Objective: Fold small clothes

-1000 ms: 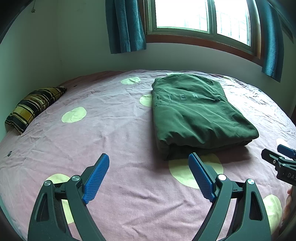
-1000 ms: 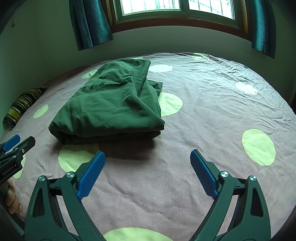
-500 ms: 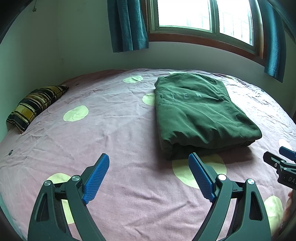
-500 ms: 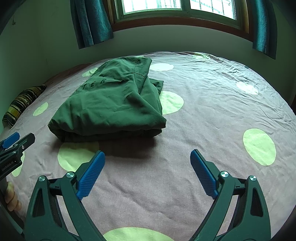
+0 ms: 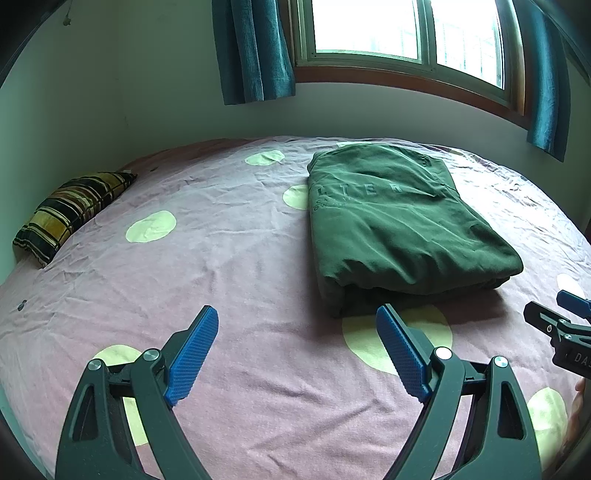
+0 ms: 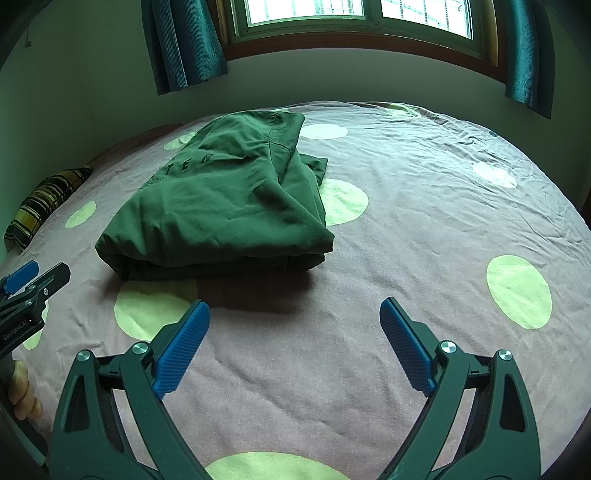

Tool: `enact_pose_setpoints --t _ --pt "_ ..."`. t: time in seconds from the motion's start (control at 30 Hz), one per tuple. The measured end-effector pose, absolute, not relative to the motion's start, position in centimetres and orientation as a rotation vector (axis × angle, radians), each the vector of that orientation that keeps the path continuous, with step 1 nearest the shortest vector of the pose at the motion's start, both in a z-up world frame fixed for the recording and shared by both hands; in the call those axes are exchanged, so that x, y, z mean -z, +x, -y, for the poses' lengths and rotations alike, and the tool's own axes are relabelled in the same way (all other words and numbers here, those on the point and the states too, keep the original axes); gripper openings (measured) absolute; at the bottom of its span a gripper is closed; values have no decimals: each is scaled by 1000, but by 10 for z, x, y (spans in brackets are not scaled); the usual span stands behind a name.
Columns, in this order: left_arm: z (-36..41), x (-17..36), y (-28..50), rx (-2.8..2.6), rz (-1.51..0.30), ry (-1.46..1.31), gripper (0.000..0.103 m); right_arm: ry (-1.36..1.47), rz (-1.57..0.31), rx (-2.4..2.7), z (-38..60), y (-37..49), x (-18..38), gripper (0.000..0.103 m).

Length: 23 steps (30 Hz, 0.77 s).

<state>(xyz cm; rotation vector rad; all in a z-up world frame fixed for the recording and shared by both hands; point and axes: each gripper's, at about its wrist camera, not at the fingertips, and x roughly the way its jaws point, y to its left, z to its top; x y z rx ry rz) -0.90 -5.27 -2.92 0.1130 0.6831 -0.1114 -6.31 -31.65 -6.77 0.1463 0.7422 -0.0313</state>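
Lying folded on the bed (image 5: pixel 229 266): a dark green garment (image 5: pixel 399 229), a thick rectangular bundle with faint lettering across its top, resting toward the far side of the mattress, partly covering pale green dots. Spreading under everything: a wrinkled mauve sheet (image 6: pixel 424 229) printed with large pale green circles (image 6: pixel 519 291). Sitting at the far left edge, against the wall: a plaid pillow (image 5: pixel 70 210) in yellow, black and red. Rising behind the bed: a pale wall (image 5: pixel 129 92), a wood-framed window (image 5: pixel 399 33) glowing with daylight, teal curtains (image 5: pixel 255 48) hanging at both sides.

Hovering above the sheet just short of the garment's near edge: the left gripper (image 5: pixel 297 350), blue pads (image 5: pixel 192 354) standing wide apart, gripping nothing. Hovering beside it, over bare sheet to the garment's right: the right gripper (image 6: pixel 295 343), pads likewise spread wide and pinching nothing. Showing at the left rim of the right wrist view: fingers of a hand (image 6: pixel 24 391) wrapping the other tool's handle.
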Motion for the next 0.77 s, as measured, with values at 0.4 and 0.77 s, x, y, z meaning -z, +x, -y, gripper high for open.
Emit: enact_pose_setpoints --t 0.4,0.77 --pt "47 30 -10 134 -684 60 87 140 -745 28 315 -63 70 93" --pt "44 39 -2 114 -743 37 87 123 -685 21 318 -69 44 93"
